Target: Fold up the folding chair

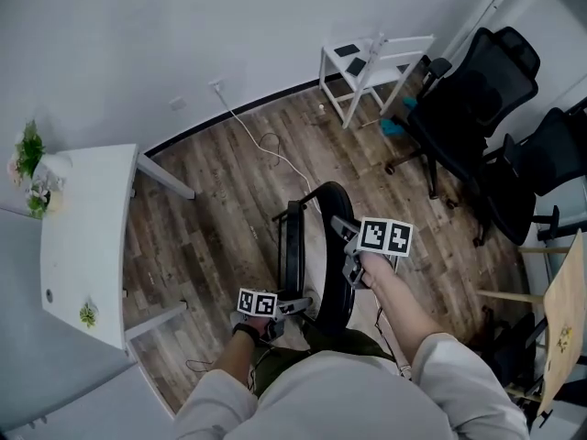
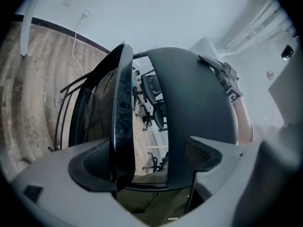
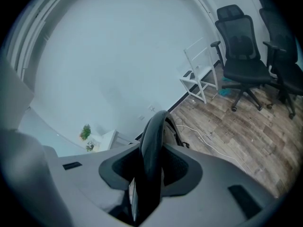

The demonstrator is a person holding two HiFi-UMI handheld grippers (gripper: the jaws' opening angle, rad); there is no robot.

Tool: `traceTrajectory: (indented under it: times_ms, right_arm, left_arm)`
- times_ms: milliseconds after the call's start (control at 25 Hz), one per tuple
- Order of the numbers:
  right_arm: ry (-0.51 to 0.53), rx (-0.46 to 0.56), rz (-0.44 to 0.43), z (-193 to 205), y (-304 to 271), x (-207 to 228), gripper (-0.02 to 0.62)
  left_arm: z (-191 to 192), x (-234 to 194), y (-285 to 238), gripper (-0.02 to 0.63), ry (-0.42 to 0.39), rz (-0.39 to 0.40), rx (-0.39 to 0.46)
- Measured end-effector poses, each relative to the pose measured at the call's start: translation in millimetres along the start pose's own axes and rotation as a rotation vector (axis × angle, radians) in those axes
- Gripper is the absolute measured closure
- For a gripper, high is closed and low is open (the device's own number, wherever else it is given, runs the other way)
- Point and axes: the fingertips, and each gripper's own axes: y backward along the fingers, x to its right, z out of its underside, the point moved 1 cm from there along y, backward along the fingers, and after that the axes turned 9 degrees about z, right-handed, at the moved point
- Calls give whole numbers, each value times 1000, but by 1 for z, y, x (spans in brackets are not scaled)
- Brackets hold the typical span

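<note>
A wood-plank floor (image 1: 220,209) runs up to a pale wall (image 1: 183,26). At the left, a white desk (image 1: 87,236) carries a small potted plant (image 1: 30,149) (at its far corner). A white cable (image 1: 261,140) trails from a wall outlet (image 1: 216,85). A white stand (image 1: 371,67) and two black office chairs (image 1: 477,99) stand at the far right.

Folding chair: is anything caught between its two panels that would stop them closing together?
Nothing visible does. In the left gripper view, the gap between glossy panel and matte panel shows only distant floor.
</note>
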Motion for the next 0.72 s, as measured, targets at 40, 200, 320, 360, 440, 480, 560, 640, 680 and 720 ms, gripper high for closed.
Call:
traceTrajectory:
  times_ms: [40,200,320,360,440,480,560,640,680,720]
  right_arm:
    - [1,2,1,0,1,1,468]
    - [8,5,7,-2,5,5,468]
    - [11,7,11,-2,7,8,468]
    - [12,8,12,-3,8,9,468]
    - [15,9,16,-2,9,10,468]
    - [20,9,19,-2,10,10,468]
    - [33,9,25,-2,12,12,468]
    - [37,8,26,-2,15,15,468]
    - [32,7,25,-2,16,17,468]
    - [25,4,24,-1,16,19,468]
  left_arm:
    - [0,2,-4,139,11,15,-1]
    - [1,8,-22,138,71,90,0]
    - [1,12,-33,140,127,156,-11]
    - [2,13,-37,140,144,174,-18]
    - [3,15,-45,140,168,200,-29]
    - [3,16,-48,140,176,211,-32]
    - [4,17,-52,140,195,234,-30]
    - [3,18,-54,140,222,254,-16]
    - [3,18,-55,140,225,259,-10]
    - [4,19,-55,140,216,256,-8]
